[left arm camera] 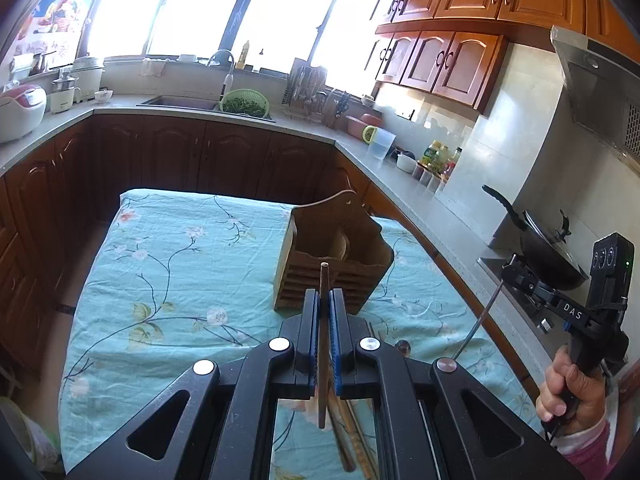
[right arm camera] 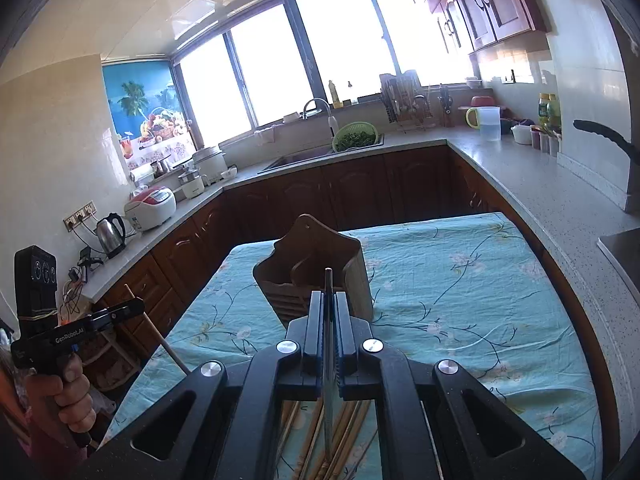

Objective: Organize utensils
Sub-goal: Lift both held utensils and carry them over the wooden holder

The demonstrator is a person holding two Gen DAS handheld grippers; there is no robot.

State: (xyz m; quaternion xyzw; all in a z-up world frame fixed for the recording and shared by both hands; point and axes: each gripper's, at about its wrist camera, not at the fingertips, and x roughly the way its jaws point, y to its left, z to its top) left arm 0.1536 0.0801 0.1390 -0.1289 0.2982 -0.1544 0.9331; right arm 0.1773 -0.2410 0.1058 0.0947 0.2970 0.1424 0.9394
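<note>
Both grippers are clamped on utensils above the floral cloth (left arm camera: 160, 240) — the left gripper (left arm camera: 324, 300) holds a wooden chopstick (left arm camera: 323, 344), the right gripper (right arm camera: 329, 304) a thin metal utensil (right arm camera: 329, 360) — apparently mid-carry, each next needing lowering into the wooden holder (left arm camera: 336, 256).

Table under floral teal cloth (left arm camera: 168, 248), wooden utensil holder (left arm camera: 336, 268), loose chopsticks (right arm camera: 344, 432)

blown-out windows (left arm camera: 280, 4) backlight; fisheye edges warp.

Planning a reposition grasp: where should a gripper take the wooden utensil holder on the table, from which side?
Grip the raised back panel of the wooden utensil holder, coming from above, jaws across its thickness. It is a thin board standing upright, clear above the compartments; the body probably looks too wide.
</note>
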